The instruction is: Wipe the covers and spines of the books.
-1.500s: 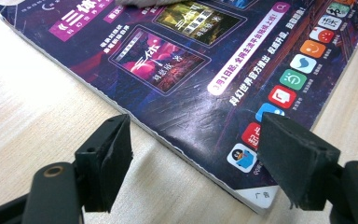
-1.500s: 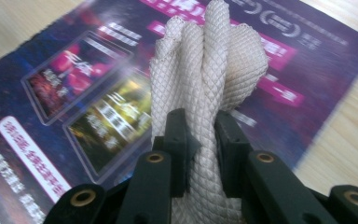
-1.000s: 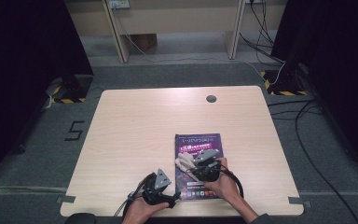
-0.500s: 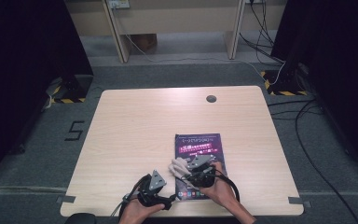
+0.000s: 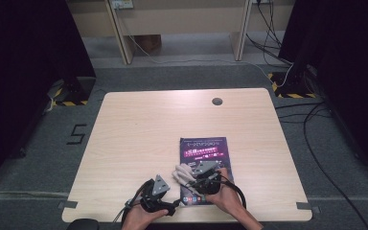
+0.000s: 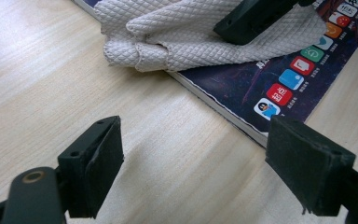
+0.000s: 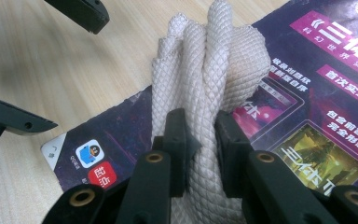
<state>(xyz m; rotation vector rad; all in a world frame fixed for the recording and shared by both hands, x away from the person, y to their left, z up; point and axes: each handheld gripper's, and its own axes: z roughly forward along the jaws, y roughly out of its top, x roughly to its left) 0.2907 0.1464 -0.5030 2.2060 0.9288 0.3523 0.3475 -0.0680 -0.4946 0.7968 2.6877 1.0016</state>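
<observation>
A dark purple magazine (image 5: 206,153) lies flat near the table's front edge, right of centre. A beige waffle-textured cloth (image 5: 184,172) rests bunched on its lower left corner. My right gripper (image 7: 200,140) is shut on the cloth (image 7: 205,79), which stands squeezed between the pads over the magazine (image 7: 307,107). My left gripper (image 6: 193,149) hovers open over bare wood just left of the magazine (image 6: 261,84); nothing lies between its pads. The cloth (image 6: 182,32) lies just beyond it. In the high view the left gripper (image 5: 159,196) sits beside the right gripper (image 5: 199,178).
The wooden table (image 5: 143,129) has a round cable hole (image 5: 217,101) at the far side. Cables trail over the grey floor to the right. A white desk frame (image 5: 124,33) stands beyond the table. Dark curtains flank both sides.
The right gripper with the cloth has slid a little towards the front of the magazine. The left gripper has stayed in place.
</observation>
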